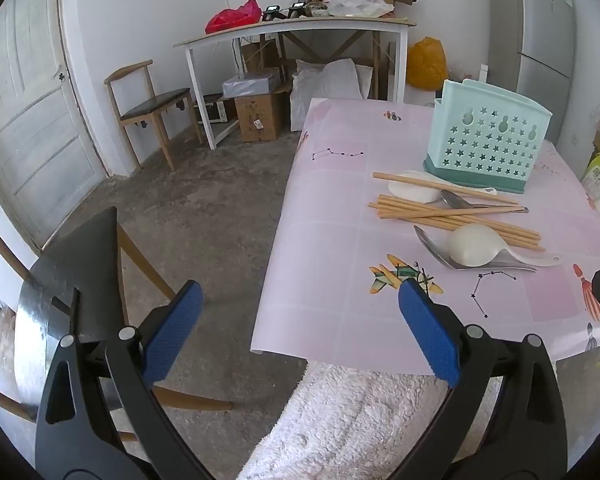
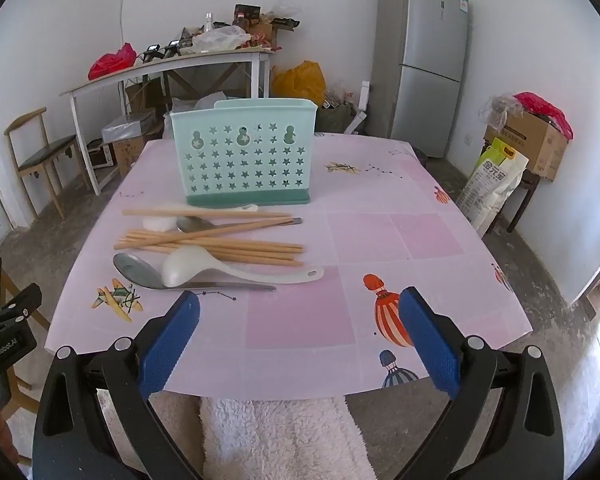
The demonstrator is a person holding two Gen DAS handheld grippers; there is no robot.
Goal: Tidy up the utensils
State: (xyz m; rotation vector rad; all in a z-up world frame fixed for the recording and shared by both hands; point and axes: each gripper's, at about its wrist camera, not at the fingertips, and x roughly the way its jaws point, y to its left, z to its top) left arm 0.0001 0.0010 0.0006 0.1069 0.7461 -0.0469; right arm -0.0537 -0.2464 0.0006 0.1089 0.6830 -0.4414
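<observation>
A mint green utensil holder [image 2: 242, 152] with star holes stands on the pink table [image 2: 380, 220]; it also shows in the left wrist view [image 1: 488, 136]. In front of it lie several wooden chopsticks [image 2: 220, 246], a white plastic spoon [image 2: 204, 266], a large metal spoon [image 2: 140, 272], a smaller metal spoon [image 2: 196, 224] and another white spoon [image 2: 160, 222]. The chopsticks [image 1: 452, 216] and white spoon [image 1: 472, 246] show in the left wrist view too. My right gripper [image 2: 300, 312] is open and empty at the table's near edge. My left gripper [image 1: 300, 304] is open and empty, left of the table's near corner.
A dark chair [image 1: 80, 280] stands left of the table. A white desk [image 1: 292, 28] with clutter stands at the back wall, a fridge [image 2: 424, 56] at the back right. Boxes and bags [image 2: 520, 140] sit on the right. White fleece [image 2: 280, 436] lies below the grippers.
</observation>
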